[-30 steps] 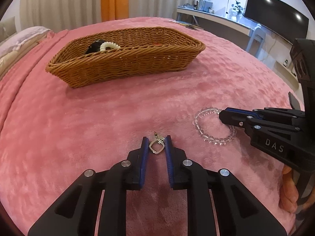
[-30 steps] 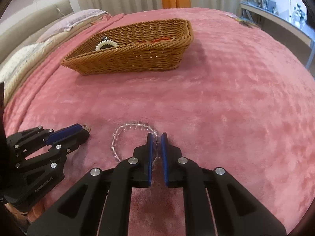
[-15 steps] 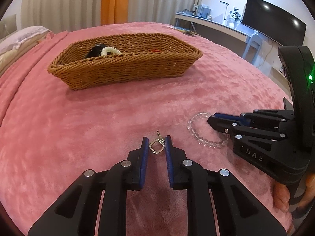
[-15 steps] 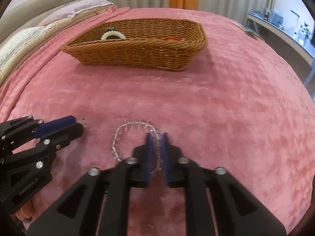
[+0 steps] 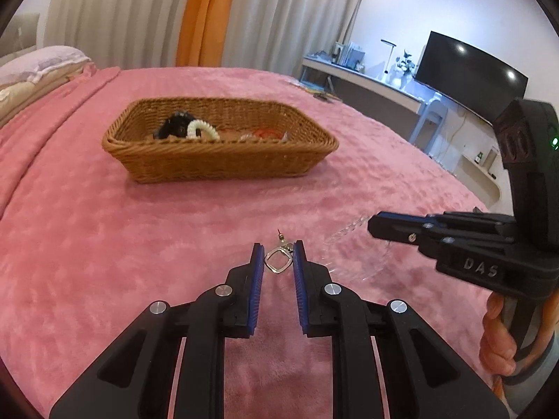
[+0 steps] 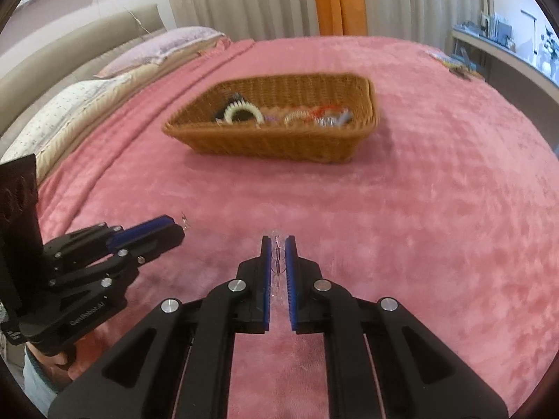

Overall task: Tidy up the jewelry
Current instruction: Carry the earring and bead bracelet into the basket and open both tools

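Observation:
My left gripper (image 5: pixel 277 249) is shut on a silver earring (image 5: pixel 278 261) with a square loop and holds it above the pink bedspread. My right gripper (image 6: pixel 278 242) is shut on a clear bead bracelet (image 6: pixel 277 262), which hangs blurred below its fingers in the left wrist view (image 5: pixel 356 272). The right gripper shows at the right of the left wrist view (image 5: pixel 375 225). The left gripper shows at the left of the right wrist view (image 6: pixel 176 232). A wicker basket (image 5: pixel 223 164) (image 6: pixel 279 143) with hair ties and other pieces stands further back on the bed.
The pink bedspread (image 5: pixel 104 244) spreads all round. Pillows (image 6: pixel 70 104) lie at the left. A desk (image 5: pixel 367 83) and a TV (image 5: pixel 471 73) stand past the bed's right edge.
Both grippers have risen off the bedspread with their pieces. The bracelet has left the blanket and now hangs from my right gripper. The basket's inside has come into fuller view.

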{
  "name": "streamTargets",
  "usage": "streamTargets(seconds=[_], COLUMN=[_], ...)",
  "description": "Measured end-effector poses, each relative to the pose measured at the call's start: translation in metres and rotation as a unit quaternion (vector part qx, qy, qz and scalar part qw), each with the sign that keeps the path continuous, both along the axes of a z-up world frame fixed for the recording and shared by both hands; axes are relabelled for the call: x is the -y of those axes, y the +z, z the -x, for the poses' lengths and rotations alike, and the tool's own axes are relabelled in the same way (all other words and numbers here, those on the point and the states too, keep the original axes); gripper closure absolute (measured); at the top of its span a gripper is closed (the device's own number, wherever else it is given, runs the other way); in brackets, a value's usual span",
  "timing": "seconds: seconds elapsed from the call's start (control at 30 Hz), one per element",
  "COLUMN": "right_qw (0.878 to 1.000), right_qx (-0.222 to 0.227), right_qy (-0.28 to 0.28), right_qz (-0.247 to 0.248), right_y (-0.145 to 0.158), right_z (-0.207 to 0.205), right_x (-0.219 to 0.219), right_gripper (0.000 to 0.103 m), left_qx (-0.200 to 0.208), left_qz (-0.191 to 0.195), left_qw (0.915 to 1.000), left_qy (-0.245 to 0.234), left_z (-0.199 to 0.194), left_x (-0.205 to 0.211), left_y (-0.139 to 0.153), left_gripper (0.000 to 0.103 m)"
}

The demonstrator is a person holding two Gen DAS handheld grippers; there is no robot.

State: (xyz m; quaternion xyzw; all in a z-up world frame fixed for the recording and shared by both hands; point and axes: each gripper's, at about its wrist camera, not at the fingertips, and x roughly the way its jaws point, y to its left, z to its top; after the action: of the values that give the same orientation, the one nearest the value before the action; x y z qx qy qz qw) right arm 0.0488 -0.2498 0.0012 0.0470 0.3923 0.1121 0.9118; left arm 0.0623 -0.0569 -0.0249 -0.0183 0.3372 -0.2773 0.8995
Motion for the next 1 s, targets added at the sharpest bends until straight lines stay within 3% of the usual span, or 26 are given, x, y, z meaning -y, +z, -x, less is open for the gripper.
streamTargets(seconds=[0.23, 0.37, 0.6, 0.73, 1.0], right_qw=[0.999, 0.998, 0.995, 0.995, 0.996], right_qx=[0.039, 0.062, 0.097, 0.093, 0.025], right_qy=[0.002, -0.007, -0.017, -0.009, -0.008], right_qz=[0.002, -0.001, -0.016, -0.033, -0.091], right_y=[0.037, 0.068, 0.102, 0.093, 0.031], right_z=[0.001, -0.019, -0.081, -0.115, -0.175], right_x=[0.003, 0.01, 0.015, 0.012, 0.021], right_gripper=[0.097, 0.097, 0.097, 0.097, 0.097], left_qx=[0.031, 0.052, 0.056, 0.041, 0.014], left_qz=[0.008, 0.011, 0.024, 0.035, 0.018], left_qw=[0.9995, 0.9984, 0.9971, 0.9961, 0.9958], left_qy=[0.005, 0.016, 0.046, 0.07, 0.089], left_z=[0.001, -0.011, -0.075, -0.117, -0.161], left_x=[-0.002, -0.002, 0.008, 0.017, 0.024], left_y=[0.03, 0.057, 0.084, 0.073, 0.029], left_gripper=[0.088, 0.088, 0.088, 0.088, 0.087])
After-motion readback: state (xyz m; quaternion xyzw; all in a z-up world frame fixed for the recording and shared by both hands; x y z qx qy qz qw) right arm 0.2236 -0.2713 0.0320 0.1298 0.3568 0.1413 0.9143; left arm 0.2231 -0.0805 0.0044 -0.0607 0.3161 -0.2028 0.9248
